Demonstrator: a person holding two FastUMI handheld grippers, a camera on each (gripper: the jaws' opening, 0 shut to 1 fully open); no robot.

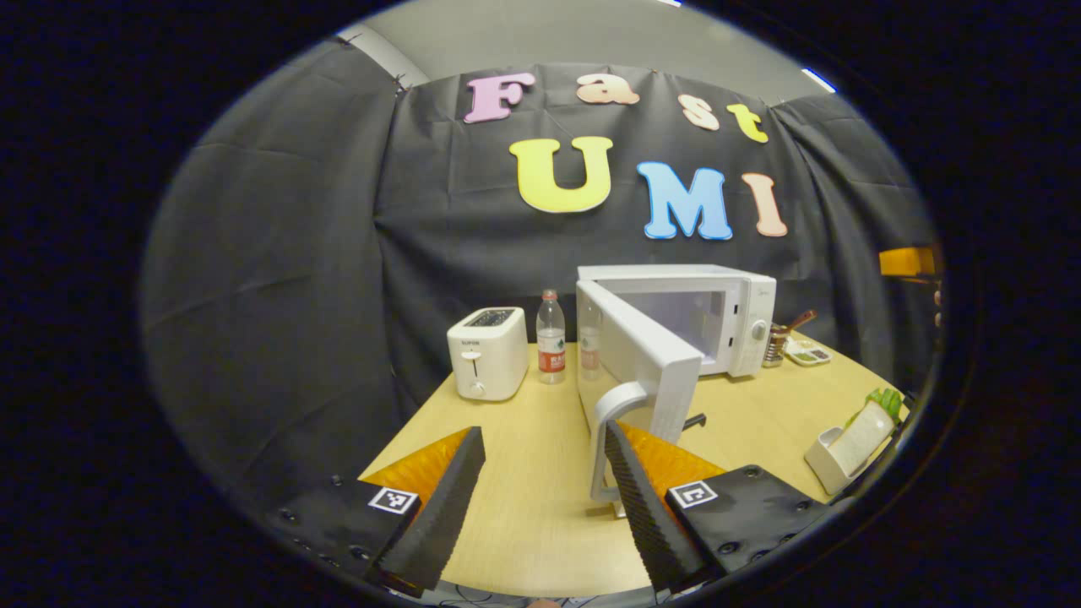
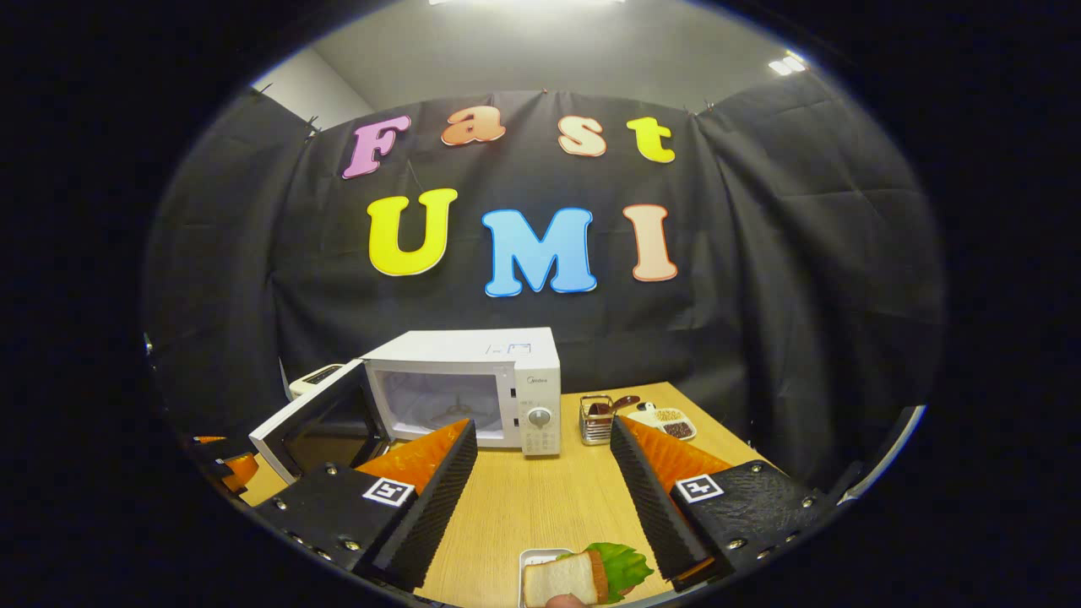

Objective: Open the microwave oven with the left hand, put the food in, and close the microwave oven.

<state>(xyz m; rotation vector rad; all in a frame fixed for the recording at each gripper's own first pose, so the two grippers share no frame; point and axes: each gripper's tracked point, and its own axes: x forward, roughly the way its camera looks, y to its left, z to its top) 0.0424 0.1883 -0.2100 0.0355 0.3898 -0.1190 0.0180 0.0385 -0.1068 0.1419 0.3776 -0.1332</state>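
Note:
The white microwave (image 1: 726,317) stands at the back of the table with its door (image 1: 642,367) swung wide open toward me. In the left gripper view my left gripper (image 1: 543,432) is open, and its right finger lies right beside the door's white handle (image 1: 610,418) without clamping it. The food is a sandwich (image 2: 567,578) with a lettuce leaf, lying on a small white tray (image 2: 530,557). It sits low between the fingers of my open right gripper (image 2: 543,426), which holds nothing. The microwave cavity (image 2: 439,401) shows through the open front.
A white toaster (image 1: 487,353) and a water bottle (image 1: 551,338) stand left of the microwave. To its right are a metal cutlery holder (image 2: 597,418) and a small snack dish (image 2: 667,420). Bare wooden table (image 2: 540,498) lies between the sandwich and the microwave.

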